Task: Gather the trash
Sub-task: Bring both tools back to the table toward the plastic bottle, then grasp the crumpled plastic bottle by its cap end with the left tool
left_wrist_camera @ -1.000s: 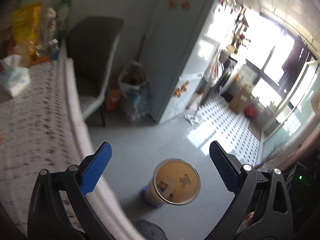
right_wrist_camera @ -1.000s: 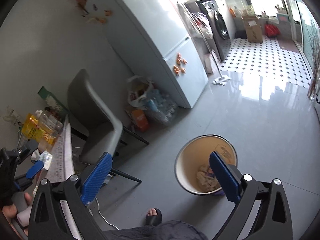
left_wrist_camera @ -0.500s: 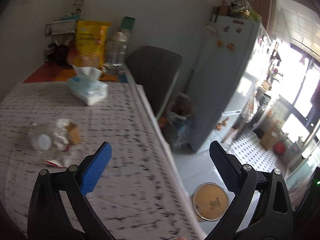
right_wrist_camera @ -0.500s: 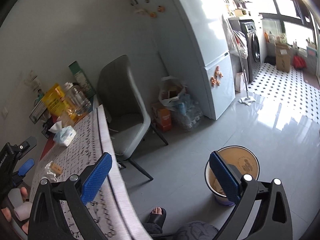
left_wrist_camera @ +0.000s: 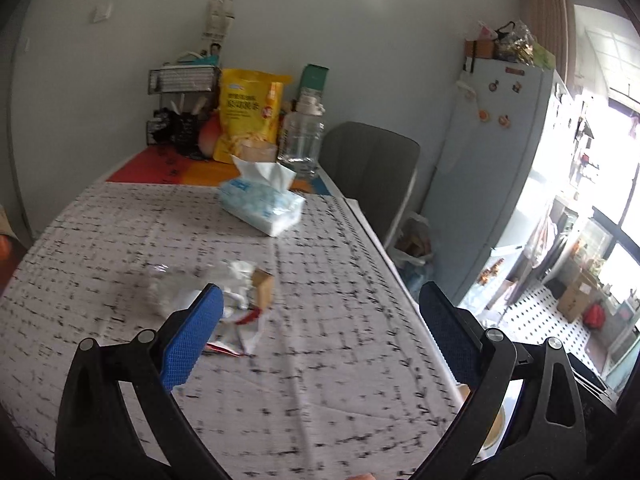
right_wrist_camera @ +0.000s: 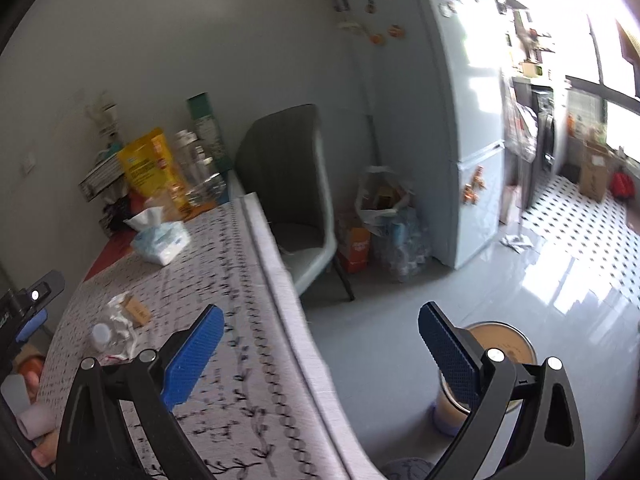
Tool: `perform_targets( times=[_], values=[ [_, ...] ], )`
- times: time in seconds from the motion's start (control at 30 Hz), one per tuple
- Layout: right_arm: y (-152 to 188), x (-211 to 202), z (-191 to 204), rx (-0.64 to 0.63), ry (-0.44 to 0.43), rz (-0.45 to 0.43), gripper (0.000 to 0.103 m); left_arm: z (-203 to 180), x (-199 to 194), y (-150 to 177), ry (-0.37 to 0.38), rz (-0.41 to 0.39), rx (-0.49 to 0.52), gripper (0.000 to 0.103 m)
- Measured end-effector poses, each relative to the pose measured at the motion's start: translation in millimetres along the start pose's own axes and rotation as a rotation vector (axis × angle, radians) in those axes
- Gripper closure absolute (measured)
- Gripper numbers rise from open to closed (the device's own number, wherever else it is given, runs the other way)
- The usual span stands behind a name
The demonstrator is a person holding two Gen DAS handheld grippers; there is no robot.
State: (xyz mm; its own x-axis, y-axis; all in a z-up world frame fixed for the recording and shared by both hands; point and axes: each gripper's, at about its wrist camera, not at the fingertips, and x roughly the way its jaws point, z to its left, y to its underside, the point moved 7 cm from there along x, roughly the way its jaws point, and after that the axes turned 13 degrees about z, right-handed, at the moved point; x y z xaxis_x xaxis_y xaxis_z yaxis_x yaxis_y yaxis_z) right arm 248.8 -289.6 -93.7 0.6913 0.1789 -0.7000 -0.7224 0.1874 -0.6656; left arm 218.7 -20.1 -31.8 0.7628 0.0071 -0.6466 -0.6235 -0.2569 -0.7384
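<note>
A small heap of trash lies on the patterned tablecloth (left_wrist_camera: 320, 360): a crushed clear plastic bottle (left_wrist_camera: 170, 288), crumpled white paper (left_wrist_camera: 236, 276), a small brown carton (left_wrist_camera: 262, 290) and a red-and-white wrapper (left_wrist_camera: 236, 336). The heap also shows in the right wrist view (right_wrist_camera: 120, 324). My left gripper (left_wrist_camera: 320, 334) is open and empty, just above the table beside the heap. My right gripper (right_wrist_camera: 320, 350) is open and empty over the table edge. The yellow trash bin (right_wrist_camera: 500, 350) stands on the floor to the right of the table.
A tissue pack (left_wrist_camera: 262, 200) lies further back on the table. A yellow bag (left_wrist_camera: 246, 116), a clear jar (left_wrist_camera: 300, 140) and a rack stand at the far end. A grey chair (right_wrist_camera: 296, 196), bags and a fridge (right_wrist_camera: 452, 120) stand beyond the table.
Both grippers swung from the bin on the floor back up toward the table. The left gripper has come closer to the trash heap. Both stayed open.
</note>
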Motion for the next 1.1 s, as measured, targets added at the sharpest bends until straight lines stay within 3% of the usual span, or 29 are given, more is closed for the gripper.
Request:
perform_targets(
  times=[0.27, 0.43, 0.6, 0.9, 1.1],
  values=[
    [-1, 6, 50, -0.062, -0.137, 0.021, 0.008, 54, -6, 3, 0.052, -0.004, -0.041, 0.006],
    [0, 17, 77, -0.122, -0.16, 0.042, 0.008, 107, -6, 1, 0.02, 0.014, -0.089, 0.006],
    [1, 33, 97, -0.149, -0.188, 0.082, 0.008, 147, 2, -6, 0.041, 0.056, -0.132, 0.006],
    [-8, 63, 122, -0.203, -0.236, 0.143, 0.008, 183, 34, -4, 0.018, 0.125, -0.248, 0.006],
    [-10, 81, 126, -0.192, -0.272, 0.169, 0.008, 178, 60, -5, -0.023, 0.139, -0.286, 0.006]
  ],
)
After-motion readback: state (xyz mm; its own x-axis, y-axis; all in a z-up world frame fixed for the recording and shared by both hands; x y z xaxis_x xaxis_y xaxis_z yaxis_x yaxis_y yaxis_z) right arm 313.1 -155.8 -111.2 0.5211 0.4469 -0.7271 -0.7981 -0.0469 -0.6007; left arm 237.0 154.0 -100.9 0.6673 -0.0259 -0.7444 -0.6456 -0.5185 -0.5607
